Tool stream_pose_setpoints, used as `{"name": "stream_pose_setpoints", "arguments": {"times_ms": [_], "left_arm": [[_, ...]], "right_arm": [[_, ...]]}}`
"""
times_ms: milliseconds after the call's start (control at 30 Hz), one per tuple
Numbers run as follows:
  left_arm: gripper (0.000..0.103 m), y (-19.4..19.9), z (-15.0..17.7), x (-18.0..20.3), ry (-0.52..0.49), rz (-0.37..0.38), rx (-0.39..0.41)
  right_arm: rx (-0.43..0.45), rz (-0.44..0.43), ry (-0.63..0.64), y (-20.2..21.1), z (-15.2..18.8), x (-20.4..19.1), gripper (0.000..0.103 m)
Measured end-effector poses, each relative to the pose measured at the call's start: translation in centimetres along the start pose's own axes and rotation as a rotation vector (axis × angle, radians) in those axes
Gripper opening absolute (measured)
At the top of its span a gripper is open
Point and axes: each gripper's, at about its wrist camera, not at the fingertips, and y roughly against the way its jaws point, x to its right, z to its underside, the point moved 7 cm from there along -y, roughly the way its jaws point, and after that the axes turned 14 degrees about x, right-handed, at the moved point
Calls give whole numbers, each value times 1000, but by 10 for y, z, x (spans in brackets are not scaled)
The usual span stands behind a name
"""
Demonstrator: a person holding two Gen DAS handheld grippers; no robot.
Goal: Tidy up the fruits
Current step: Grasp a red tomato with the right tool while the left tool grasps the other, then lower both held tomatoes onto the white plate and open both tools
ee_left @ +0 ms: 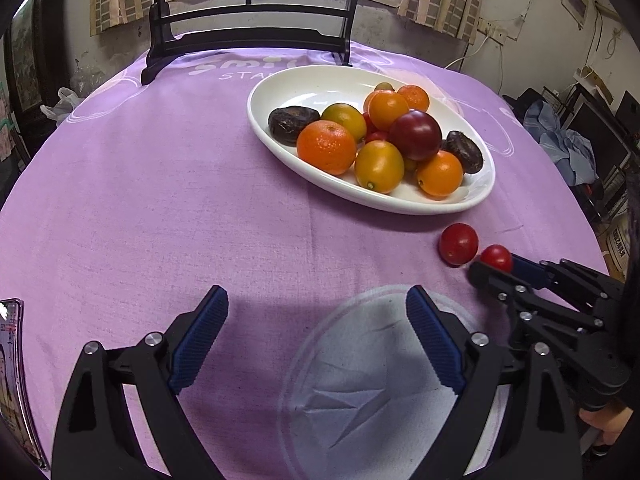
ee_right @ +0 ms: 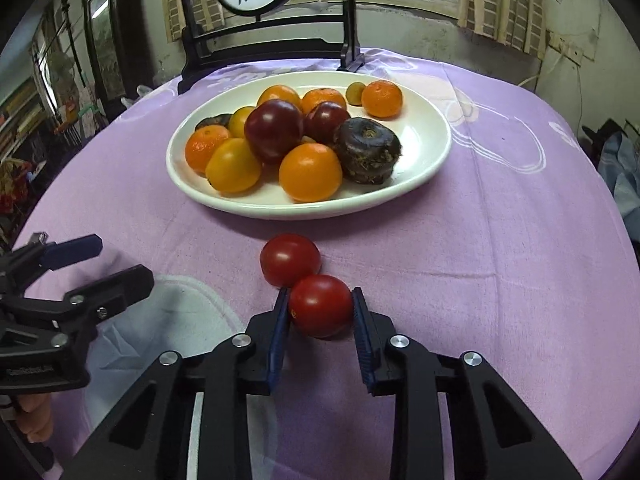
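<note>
Right claw (ee_right: pixel 321 307) pinching a red tomato (ee_right: pixel 320 306), blue pads (ee_right: pixel 280 320) pressed on both sides of it. No earlier picture to compare, so only the grip itself is stated. Tomato sits on the purple cloth (ee_right: pixel 460 260), at the very tips of the fingers.

Second tomato (ee_right: pixel 289 259) lies just ahead of that claw, slightly left of it, touching the gripped one. Farther ahead: white oval plate (ee_right: pixel 420 168) loaded with fruit – oranges, yellow-orange ones, two dark red plums, dark brown lumpy pieces. One orange (ee_right: pixel 382 98) and a small greenish fruit (ee_right: pixel 355 93) sit apart at the far rim of the plate.

Left claw (ee_left: pixel 316 308) spread wide, nothing between its fingers. Below it and under its right finger: a clear round dish (ee_left: pixel 360 400) on the cloth, looks bare inside. Cannot tell if the finger touches the dish rim. From the left claw, the plate is ahead and to the right; both tomatoes are off to the right, near the plate's close edge.

Right claw shows in the left view at right, tomato visible at its tips. Left claw shows in the right view at left, over the dish, fingers apart.

Behind the plate: dark wooden stand (ee_right: pixel 260 46) with a round painted panel.
</note>
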Motion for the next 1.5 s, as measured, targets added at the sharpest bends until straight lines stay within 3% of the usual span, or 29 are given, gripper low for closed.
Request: {"name": "stream_pose_setpoints", "arguments": {"times_ms": [467, 600, 867, 933, 967, 1200, 1500], "left_arm": [[86, -6, 12, 68, -200, 49, 10], [73, -30, 11, 86, -230, 54, -36], [58, -54, -8, 102, -217, 1, -33], [32, -53, -9, 107, -219, 13, -27], [29, -52, -9, 110, -230, 26, -28], [29, -29, -2, 95, -209, 54, -46], [29, 29, -29, 63, -223, 82, 60]], "right_arm": [[88, 49, -125, 48, 5, 58, 31], [97, 50, -136, 50, 3, 61, 31], [99, 55, -115, 52, 3, 56, 31], [90, 58, -114, 49, 5, 57, 31], [86, 60, -114, 48, 5, 57, 31], [98, 58, -101, 49, 4, 53, 31], [117, -15, -117, 51, -3, 36, 31]]}}
